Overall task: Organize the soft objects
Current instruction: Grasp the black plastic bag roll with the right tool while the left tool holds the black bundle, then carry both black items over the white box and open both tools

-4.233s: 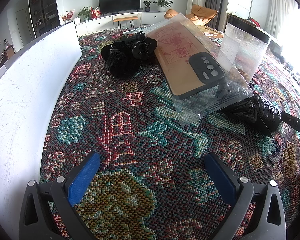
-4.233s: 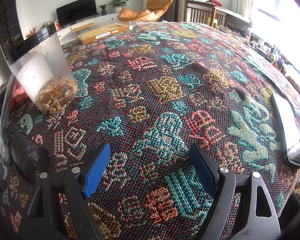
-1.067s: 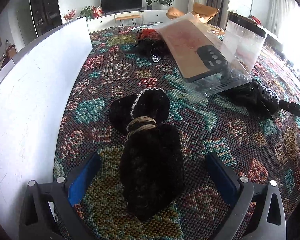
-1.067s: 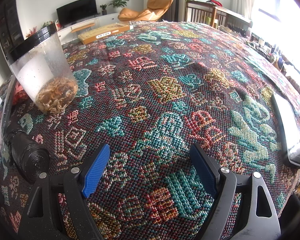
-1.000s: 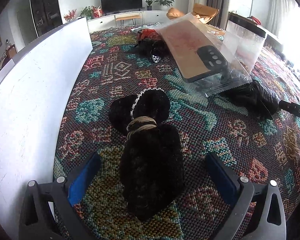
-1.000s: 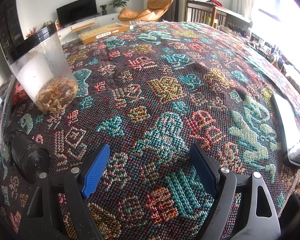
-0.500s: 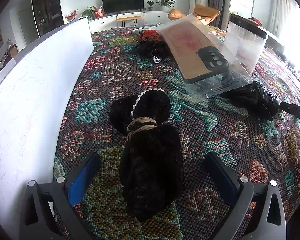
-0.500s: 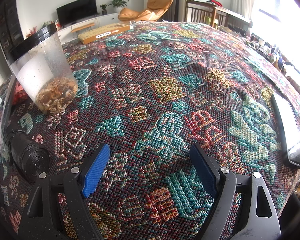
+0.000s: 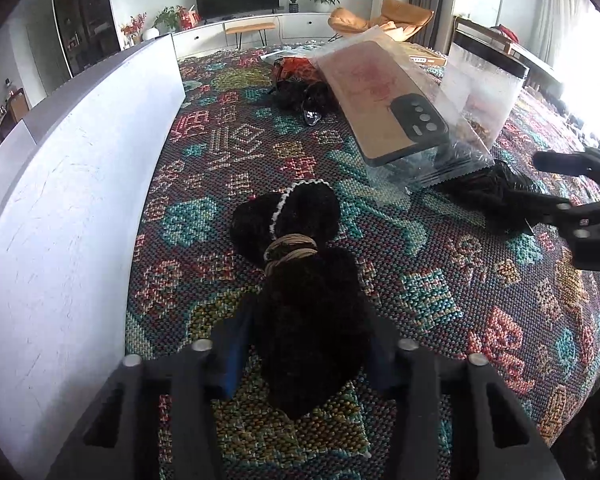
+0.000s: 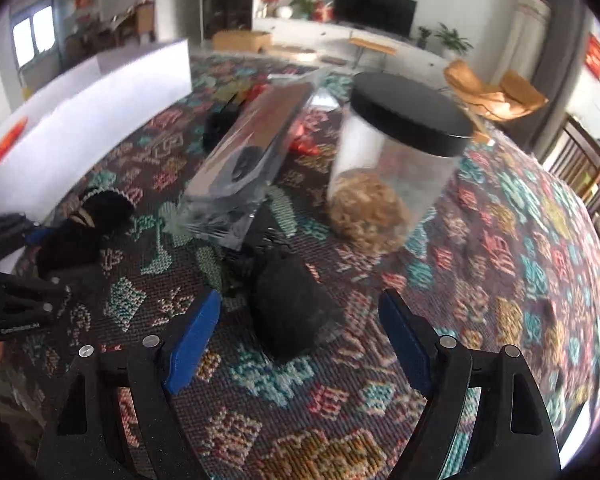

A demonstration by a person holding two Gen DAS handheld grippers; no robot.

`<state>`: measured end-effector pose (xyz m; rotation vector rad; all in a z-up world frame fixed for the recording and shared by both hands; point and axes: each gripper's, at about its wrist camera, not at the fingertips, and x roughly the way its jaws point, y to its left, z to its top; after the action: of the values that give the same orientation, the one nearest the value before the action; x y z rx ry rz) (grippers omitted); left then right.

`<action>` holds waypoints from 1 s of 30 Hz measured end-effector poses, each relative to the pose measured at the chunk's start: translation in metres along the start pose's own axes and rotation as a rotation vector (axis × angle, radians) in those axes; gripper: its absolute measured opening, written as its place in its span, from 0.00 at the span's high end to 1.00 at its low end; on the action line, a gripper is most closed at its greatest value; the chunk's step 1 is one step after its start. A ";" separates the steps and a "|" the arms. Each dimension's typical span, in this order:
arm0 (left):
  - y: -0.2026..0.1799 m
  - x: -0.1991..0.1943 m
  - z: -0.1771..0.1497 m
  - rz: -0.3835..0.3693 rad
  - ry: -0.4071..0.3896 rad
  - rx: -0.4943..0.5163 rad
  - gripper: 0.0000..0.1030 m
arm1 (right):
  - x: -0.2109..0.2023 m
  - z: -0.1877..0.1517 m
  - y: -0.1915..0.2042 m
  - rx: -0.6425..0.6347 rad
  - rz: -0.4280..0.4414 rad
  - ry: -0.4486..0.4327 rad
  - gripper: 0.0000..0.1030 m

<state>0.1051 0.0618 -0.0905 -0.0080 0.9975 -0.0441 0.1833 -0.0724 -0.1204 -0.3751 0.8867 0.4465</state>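
Clamping the near end of a black plush, the left gripper has just closed its jaws, and its blue pads press the fuzzy body from both sides. The plush lies on the patterned cloth, bound at its middle by a tan band, its far end edged with white beads. A white board stands along the left of the cloth.

Past the plush, a phone case in a clear bag leans up off the cloth, with a black-lidded jar just beside it and a second dark plush heap behind. A crumpled black bag lies near the clear bag's lower edge.

The right gripper stands wide, its jaws having just narrowed slightly, nothing pressed between the pads. The black bag lies on the cloth between and just beyond its fingertips. The right view is blurred; the jar holds brownish contents.
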 end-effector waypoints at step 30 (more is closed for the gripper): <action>0.072 -0.147 0.056 -0.182 -0.216 -0.186 0.68 | -0.021 0.015 -0.221 0.761 -0.047 -0.058 0.62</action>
<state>0.0750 0.1391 0.0616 -0.2687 0.7799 -0.1150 0.2963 -0.2568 -0.0667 0.3135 0.9222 0.0533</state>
